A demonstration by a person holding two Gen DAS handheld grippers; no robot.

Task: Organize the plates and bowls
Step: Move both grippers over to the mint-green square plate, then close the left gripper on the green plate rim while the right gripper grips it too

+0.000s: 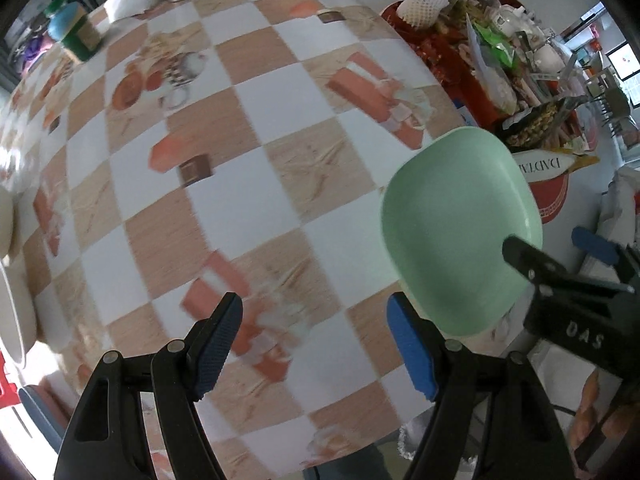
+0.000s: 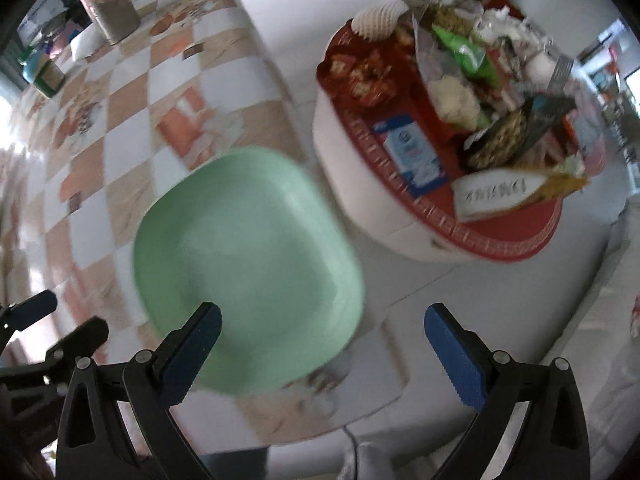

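Left tool (image 1: 314, 346): spread wide, empty, above the checkered tabletop (image 1: 256, 128).
Right tool (image 2: 322, 350): spread, one finger over the green plate (image 2: 248, 268).
Snack tray (image 2: 500, 236): far right.

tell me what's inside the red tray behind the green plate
The red tray is piled with snack packets, a blue-and-white box and a white foam fruit net. Its floor beneath the pile is mostly hidden.

Green plate (image 2: 248, 268) motion-blurred, cream dish (image 1: 10, 280) cut off left
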